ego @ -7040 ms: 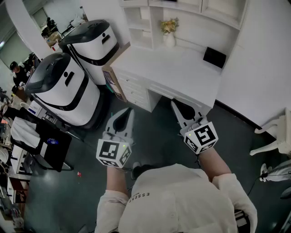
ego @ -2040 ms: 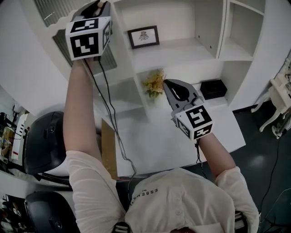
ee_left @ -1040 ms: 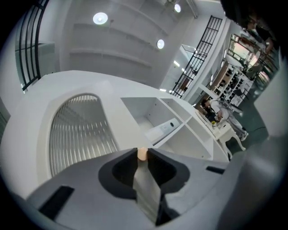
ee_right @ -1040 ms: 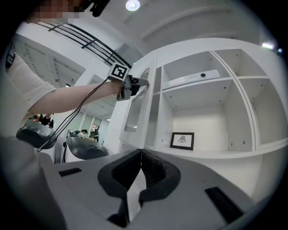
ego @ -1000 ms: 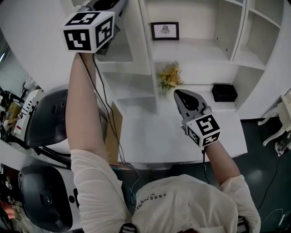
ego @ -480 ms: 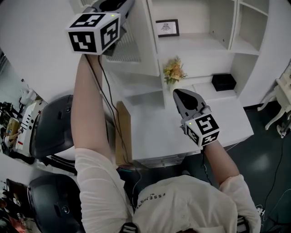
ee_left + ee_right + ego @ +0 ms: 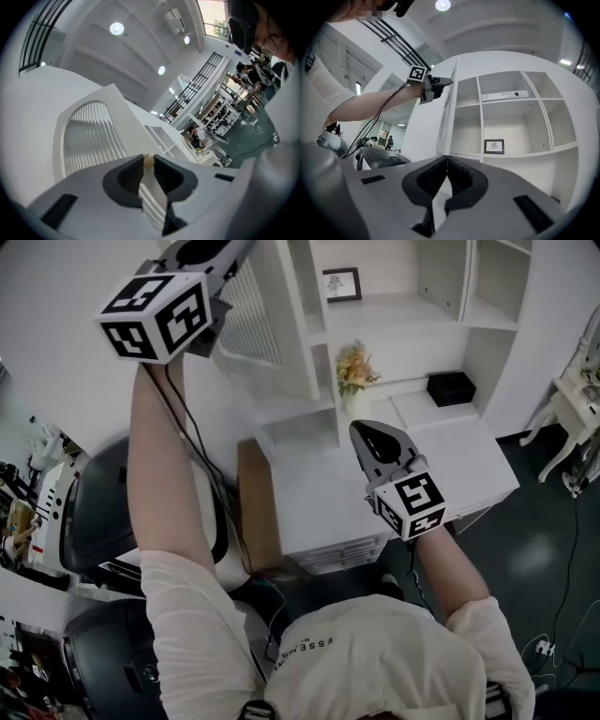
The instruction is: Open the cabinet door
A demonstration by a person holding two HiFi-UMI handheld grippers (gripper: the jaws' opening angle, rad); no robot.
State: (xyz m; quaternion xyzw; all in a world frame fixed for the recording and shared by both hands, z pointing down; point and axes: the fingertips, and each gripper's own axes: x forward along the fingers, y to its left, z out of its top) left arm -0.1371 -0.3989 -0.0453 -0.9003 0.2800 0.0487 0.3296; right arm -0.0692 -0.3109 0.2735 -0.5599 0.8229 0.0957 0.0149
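Swung further out than a second ago, the louvred cabinet door now stands well clear of the open shelves, at 11 o'clock in the head view. The left gripper is raised to its edge, jaws clamped on what looks like a small pale knob, though the close view distorts it. The right gripper hovers just past centre toward 1 o'clock, above the white desk, jaws pressed together with nothing between them. A vase of flowers stands at 12 o'clock from it, and a framed picture sits higher on a shelf.
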